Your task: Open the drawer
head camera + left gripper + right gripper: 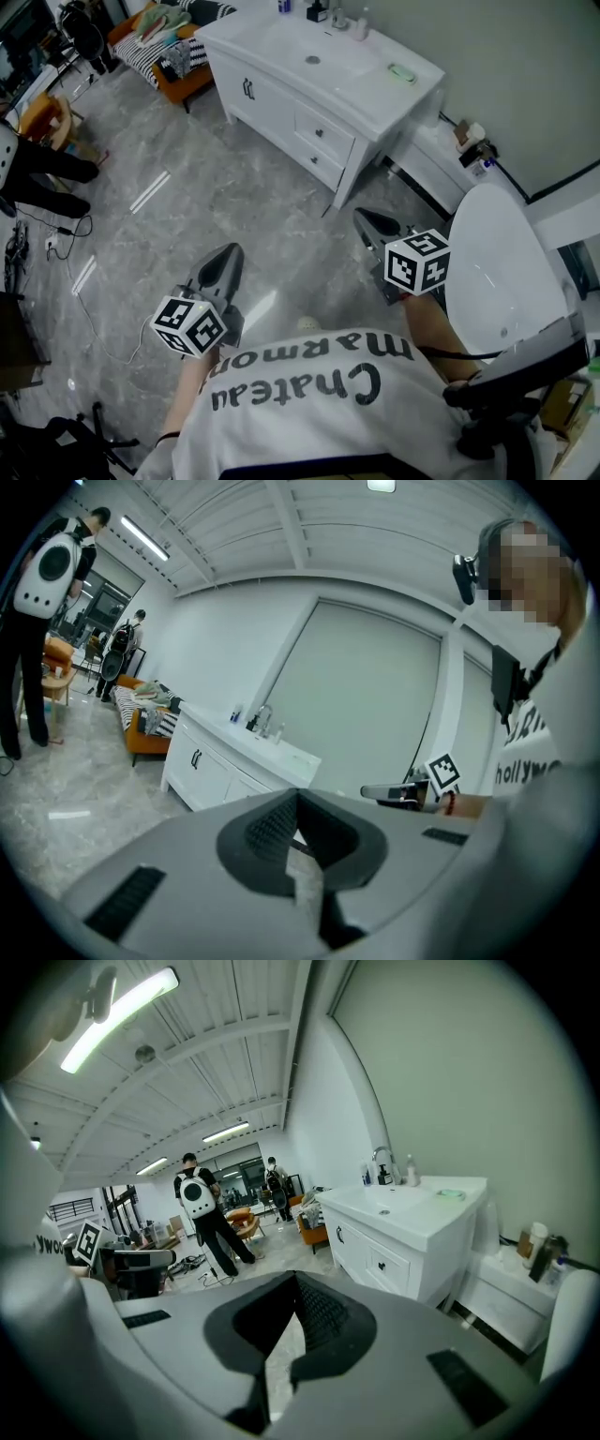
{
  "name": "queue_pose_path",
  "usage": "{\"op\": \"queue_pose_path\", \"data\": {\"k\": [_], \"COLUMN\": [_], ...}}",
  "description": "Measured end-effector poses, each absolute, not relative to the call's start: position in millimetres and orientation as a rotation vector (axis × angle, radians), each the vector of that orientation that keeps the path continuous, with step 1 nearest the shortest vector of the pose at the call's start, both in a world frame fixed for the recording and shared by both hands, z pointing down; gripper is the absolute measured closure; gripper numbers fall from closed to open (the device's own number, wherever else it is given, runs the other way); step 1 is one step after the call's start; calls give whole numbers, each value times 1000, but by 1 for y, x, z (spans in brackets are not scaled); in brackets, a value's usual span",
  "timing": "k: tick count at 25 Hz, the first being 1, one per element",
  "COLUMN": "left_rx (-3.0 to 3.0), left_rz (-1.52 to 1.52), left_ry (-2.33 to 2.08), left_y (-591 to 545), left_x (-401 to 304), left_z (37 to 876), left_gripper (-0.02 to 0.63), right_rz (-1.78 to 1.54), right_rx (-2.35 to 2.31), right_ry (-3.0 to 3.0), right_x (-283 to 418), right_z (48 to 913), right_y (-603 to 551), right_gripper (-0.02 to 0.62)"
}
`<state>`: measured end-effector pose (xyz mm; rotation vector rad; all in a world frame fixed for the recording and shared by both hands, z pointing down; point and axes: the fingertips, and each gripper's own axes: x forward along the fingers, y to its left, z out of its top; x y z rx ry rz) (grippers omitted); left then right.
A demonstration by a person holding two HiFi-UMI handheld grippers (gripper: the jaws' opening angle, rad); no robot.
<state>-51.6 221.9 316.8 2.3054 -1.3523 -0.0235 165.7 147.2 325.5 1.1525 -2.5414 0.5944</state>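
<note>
A white vanity cabinet (281, 89) with a sink stands ahead across the grey floor. Its two small drawers (323, 136) with dark knobs sit at the right end, both closed. In the right gripper view the drawers (386, 1265) appear below the basin. My left gripper (228, 255) is shut and empty, low over the floor and well short of the cabinet. My right gripper (364, 218) is also shut and empty, nearer the cabinet's right corner but apart from it. The cabinet (220, 761) shows beyond the left gripper (298, 834); the right gripper (292, 1326) points toward the floor before the cabinet.
A white toilet (497, 272) stands close on my right, with a low white unit (436, 159) holding bottles between it and the vanity. An orange sofa (173, 61) is at the far left. A person with a backpack (199, 1206) stands farther back. Cables (56, 234) trail on the floor at left.
</note>
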Motion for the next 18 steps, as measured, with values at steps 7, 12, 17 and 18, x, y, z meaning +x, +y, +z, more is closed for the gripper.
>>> {"op": "queue_pose_path", "data": {"k": [7, 12, 17, 18], "left_rx": [2289, 2267, 2241, 2242], "left_rz": [-19, -19, -16, -12], "left_ry": [-1356, -1406, -1420, -1406], "left_y": [188, 176, 169, 166], "left_x": [-39, -42, -47, -46], "left_z": [324, 326, 326, 327], "left_gripper": [601, 601, 601, 601], "right_rz": [632, 651, 627, 623], "right_rx": [1154, 1165, 1149, 1148], "right_ry": [-2539, -2558, -2581, -2588], "right_x": [178, 180, 174, 173], "right_z": [338, 344, 347, 346], "right_y": [115, 102, 97, 96], "right_gripper": [589, 589, 589, 589]}}
